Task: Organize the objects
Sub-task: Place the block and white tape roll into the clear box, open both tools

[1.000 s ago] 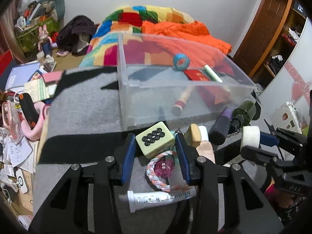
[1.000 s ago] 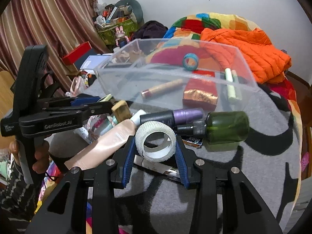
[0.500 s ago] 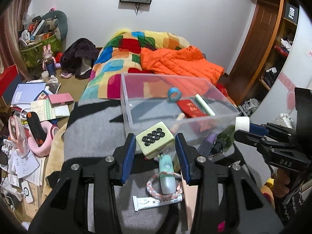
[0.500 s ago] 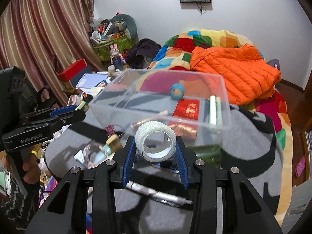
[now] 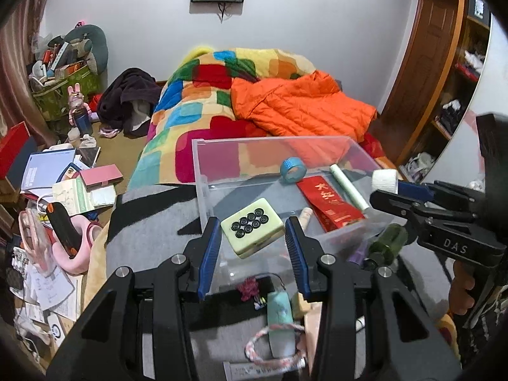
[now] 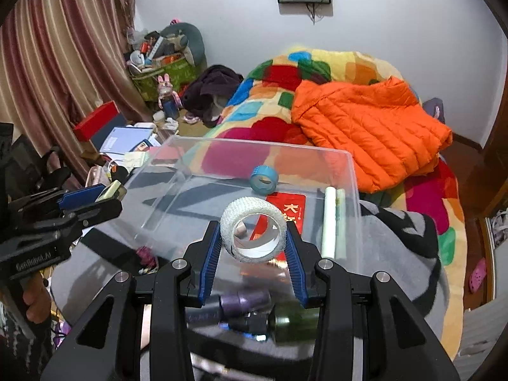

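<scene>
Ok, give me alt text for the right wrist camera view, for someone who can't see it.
The right claw grips a white mesh tape roll above a clear plastic bin holding a blue tape roll, a red packet and a pale tube. At left, the left claw holds a pale green tile. Behind lies an orange jacket.

Black angular tool (image 5: pixel 253 240) frames, ribbed blue pads (image 6: pixel 212 260), silver screws (white lettering along one side)
</scene>
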Tool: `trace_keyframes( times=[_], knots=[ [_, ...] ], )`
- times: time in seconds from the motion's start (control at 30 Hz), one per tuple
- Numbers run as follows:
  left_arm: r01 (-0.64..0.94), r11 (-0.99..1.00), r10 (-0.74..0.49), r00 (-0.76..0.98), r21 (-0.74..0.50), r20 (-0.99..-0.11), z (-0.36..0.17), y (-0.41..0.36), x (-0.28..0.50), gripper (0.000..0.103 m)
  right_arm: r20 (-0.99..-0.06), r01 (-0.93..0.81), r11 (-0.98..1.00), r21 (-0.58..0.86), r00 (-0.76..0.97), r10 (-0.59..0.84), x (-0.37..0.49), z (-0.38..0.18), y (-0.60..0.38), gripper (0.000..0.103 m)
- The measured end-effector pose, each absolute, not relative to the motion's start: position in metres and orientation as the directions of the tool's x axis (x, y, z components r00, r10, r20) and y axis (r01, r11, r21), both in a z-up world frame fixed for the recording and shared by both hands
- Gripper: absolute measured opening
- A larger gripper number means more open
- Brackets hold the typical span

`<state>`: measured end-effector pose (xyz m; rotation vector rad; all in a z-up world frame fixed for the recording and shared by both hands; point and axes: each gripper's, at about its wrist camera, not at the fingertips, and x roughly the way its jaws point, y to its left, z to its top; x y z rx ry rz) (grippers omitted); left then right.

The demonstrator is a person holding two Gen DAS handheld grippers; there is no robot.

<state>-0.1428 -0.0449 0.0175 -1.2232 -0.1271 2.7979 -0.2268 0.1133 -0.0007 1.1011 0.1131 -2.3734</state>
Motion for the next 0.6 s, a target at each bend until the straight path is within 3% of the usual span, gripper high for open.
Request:
trace_keyframes(
  times=[0.3, 0.6],
  knots=[
    [-0.069, -0.992, 0.123, -0.572, -0.102, -0.811, -0.007, -0.039, -0.184, 0.041, -0.826, 0.453, -0.867, 0.206, -0.394, -0.402, -0.272, -0.04, 0.103, 0.036],
    [-0.08, -0.993, 0.113, -0.571, -0.082, -0.813, -0.008, -0.031, -0.184, 0.042, -0.832, 0.461, -0.858, 0.226, -0.367, -0.416, -0.271, -0.045, 0.101, 0.037]
  ],
)
